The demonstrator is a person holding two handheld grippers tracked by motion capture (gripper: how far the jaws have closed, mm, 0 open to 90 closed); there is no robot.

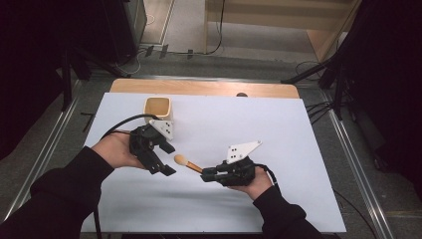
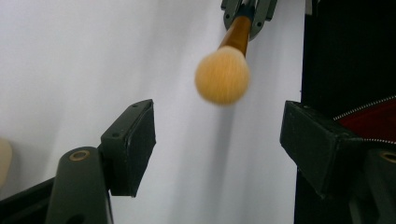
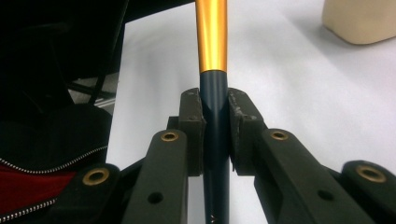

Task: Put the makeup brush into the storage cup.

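While the brush hangs over the white table [image 1: 298, 149]:
Right gripper [image 3: 215, 135]: jaws clamped on the dark handle of the makeup brush [image 1: 188, 164], held near level.
Left gripper [image 1: 161, 159]: jaws apart, nothing between them, just beside the bristle head.
Brush: above the sheet, head toward the left gripper.
Cup [image 1: 158, 108]: beige, standing behind the left gripper.

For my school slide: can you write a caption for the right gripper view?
Right tongs clamp the dark handle of a brush above the white table.
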